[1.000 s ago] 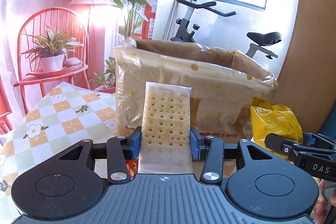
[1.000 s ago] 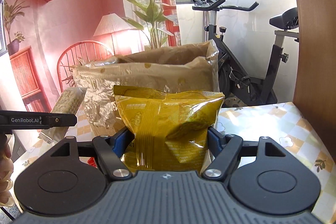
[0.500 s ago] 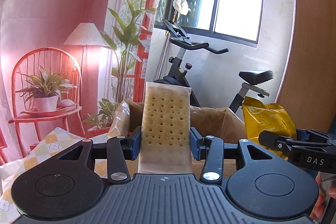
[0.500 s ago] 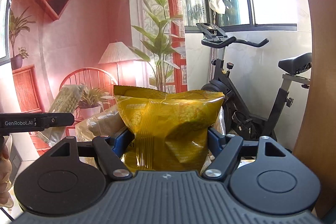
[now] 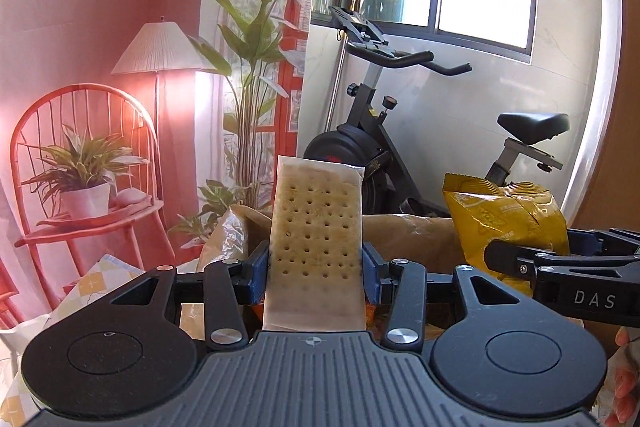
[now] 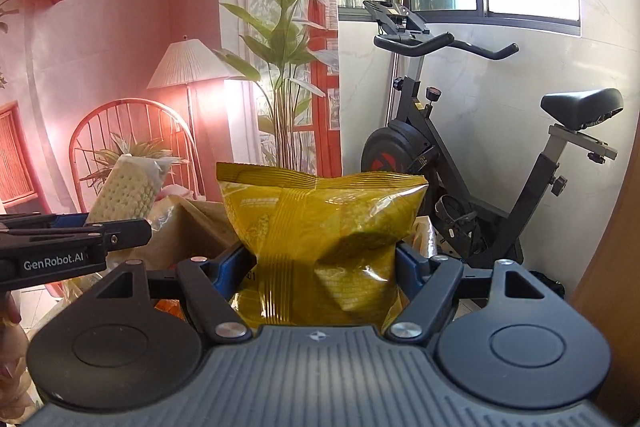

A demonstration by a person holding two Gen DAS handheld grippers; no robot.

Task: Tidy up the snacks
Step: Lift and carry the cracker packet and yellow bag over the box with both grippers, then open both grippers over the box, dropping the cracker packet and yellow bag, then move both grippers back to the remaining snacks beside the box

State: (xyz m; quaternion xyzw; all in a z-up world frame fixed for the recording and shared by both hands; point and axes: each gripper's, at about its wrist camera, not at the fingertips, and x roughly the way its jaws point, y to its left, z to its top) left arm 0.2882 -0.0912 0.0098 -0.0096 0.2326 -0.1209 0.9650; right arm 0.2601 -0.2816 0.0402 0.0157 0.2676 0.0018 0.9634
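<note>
yellow snack bag [image 6: 320,247] clamped upright between right gripper [image 6: 324,267] pads — cracker pack [image 5: 316,239] likewise, left gripper [image 5: 316,267].

Low in both frames, the open brown paper-lined box [image 5: 408,235] lies just beyond the fingers, its rim crumpled at lower left. The cracker pack [image 5: 316,227] and yellow snack bag [image 6: 324,243] fill each frame's centre. The exercise bike [image 6: 472,163] blocks the right; the red chair [image 5: 80,163] and tall plant [image 5: 248,67] crowd the left.
</note>
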